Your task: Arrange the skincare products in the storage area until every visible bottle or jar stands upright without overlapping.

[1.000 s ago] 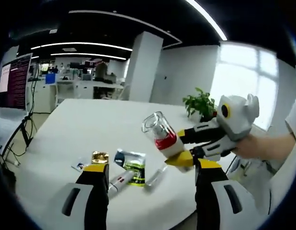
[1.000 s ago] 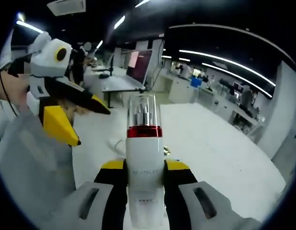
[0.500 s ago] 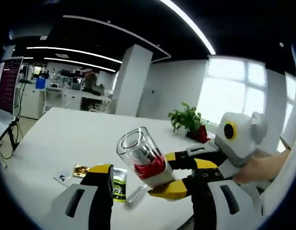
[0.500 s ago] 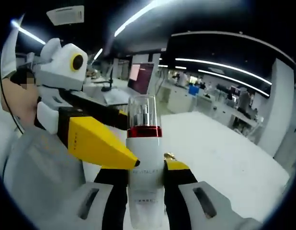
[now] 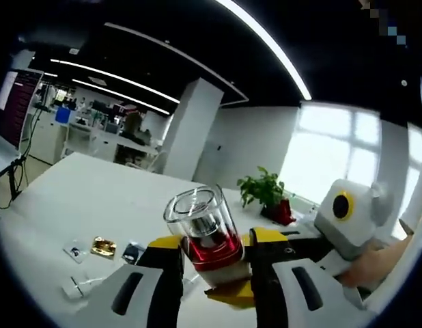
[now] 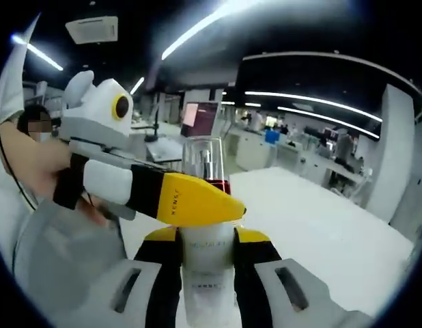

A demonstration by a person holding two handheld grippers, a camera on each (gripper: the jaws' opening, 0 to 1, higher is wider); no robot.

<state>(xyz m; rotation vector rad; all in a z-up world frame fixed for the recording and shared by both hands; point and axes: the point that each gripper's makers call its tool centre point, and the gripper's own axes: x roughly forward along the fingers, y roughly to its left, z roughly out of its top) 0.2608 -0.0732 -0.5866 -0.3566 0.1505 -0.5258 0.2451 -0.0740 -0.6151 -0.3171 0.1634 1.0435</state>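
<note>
Above the near edge of the white desk (image 5: 95, 198), the right gripper (image 6: 205, 254) clamps a white pump bottle (image 6: 206, 273) with a red band and clear cap. The left gripper (image 5: 212, 256) brackets its cap end; contact is unclear. Small sachets (image 5: 102, 247) lie blurred on the desk.

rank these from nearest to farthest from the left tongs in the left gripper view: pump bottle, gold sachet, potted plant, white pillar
1. Pump bottle: between the left tongs, clear cap up.
2. Gold sachet: flat on the white table, to the left.
3. Potted plant: at the table's far edge, right of centre.
4. White pillar: beyond the table, in the room behind.
</note>
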